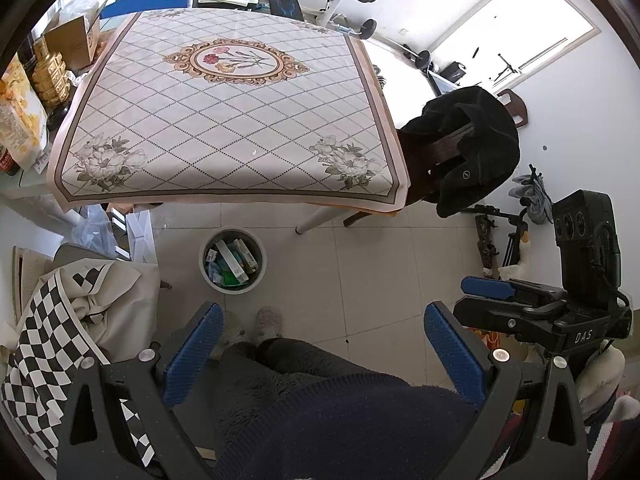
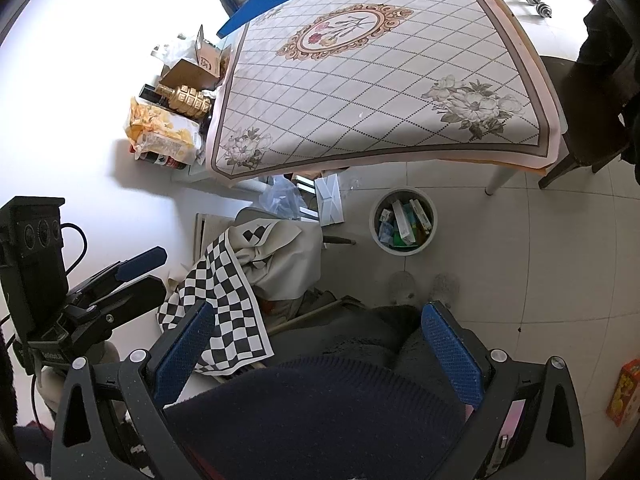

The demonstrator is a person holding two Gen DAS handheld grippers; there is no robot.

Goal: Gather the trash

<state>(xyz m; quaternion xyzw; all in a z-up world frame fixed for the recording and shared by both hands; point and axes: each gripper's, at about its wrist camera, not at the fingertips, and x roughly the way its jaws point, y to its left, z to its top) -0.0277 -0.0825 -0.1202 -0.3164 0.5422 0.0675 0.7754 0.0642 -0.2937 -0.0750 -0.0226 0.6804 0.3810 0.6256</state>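
Blue-padded fingers [image 1: 196, 354] of left gripper [image 1: 326, 354]: spread wide apart, nothing between them, held above the lap. Blue-padded fingers [image 2: 452, 350] of right gripper [image 2: 320, 346]: likewise spread wide, empty, touching nothing. In the left wrist view, right gripper seen side-on at right edge, its two blue pads close together from that angle; gap not readable there, though the right wrist view shows it open.

Square table under cream diamond-patterned tablecloth [image 1: 224, 120] with central floral medallion and grey flower corners: fills the upper half of both views, cloth surface bare. Pale tiled floor [image 1: 380, 264] below.

Person's dark fuzzy trousers and navy knitted garment [image 1: 340, 412]: directly beneath both grippers; grey slippers [image 1: 268, 322] on the tiles ahead.

Black-and-white checkered cloth [image 1: 52, 340] draped over a beige-covered seat, left of the lap. Dark wooden chair draped with black jacket [image 1: 472, 148] at the table's right side.

Round white waste bin [image 1: 233, 259]: on the floor just in front of the table's near edge, beyond the slippers, well apart from both grippers. Inside it, small cardboard cartons and crumpled wrappers [image 1: 236, 260] in white, green and blue.

Gold embossed bottle [image 1: 48, 72], yellow snack bag [image 1: 18, 120] and open brown cardboard box [image 1: 78, 42]: crowded together on the surface left of the table.
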